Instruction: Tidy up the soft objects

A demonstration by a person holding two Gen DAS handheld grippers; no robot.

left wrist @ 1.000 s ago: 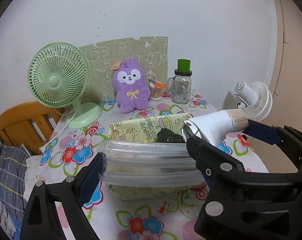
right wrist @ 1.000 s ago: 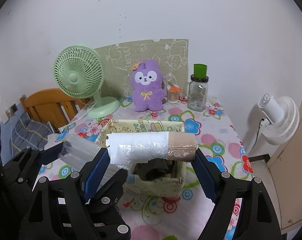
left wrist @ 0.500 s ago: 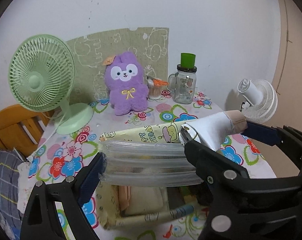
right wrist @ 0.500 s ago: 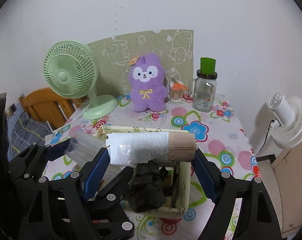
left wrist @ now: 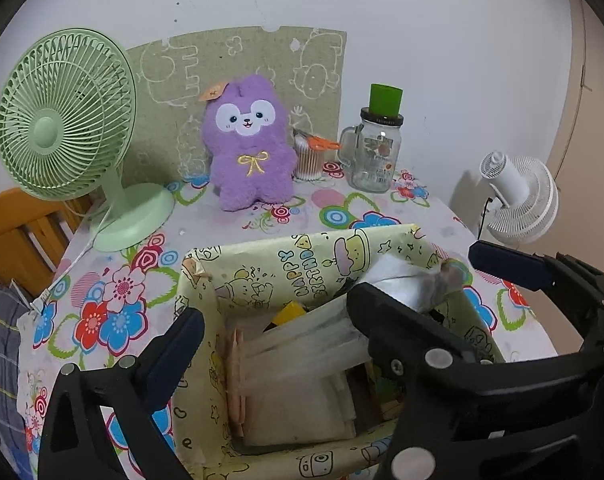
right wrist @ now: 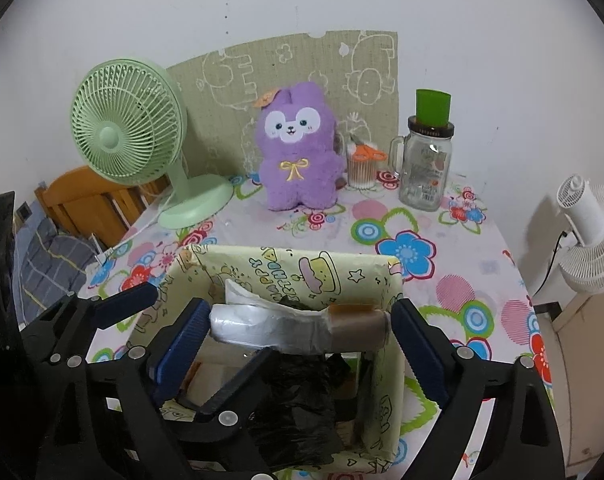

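Observation:
A yellow cartoon-print box (left wrist: 302,264) (right wrist: 302,268) stands on the flowered table. My left gripper (left wrist: 274,304) hangs over it, jaws opening. A clear plastic roll (left wrist: 310,344) lies tilted inside the box, clear of both pads. My right gripper (right wrist: 300,308) is over the box too, jaws opening. A white bag roll (right wrist: 286,328) with a brown core lies between its pads, with a small gap at each end. Crumpled black plastic (right wrist: 298,400) sits in the box below. A purple plush (left wrist: 250,144) (right wrist: 298,148) stands upright at the back.
A green fan (right wrist: 130,136) stands back left. A glass jar with a green lid (right wrist: 426,168) and a cup of swabs with orange scissors (right wrist: 362,168) stand back right. A white fan (right wrist: 590,232) is beyond the table's right edge. A wooden chair (right wrist: 86,196) is at left.
Both grippers moved forward and down over the box. The clear roll left the left jaws and dropped into the box. Both pairs of jaws stand wider, and the white roll sits lower.

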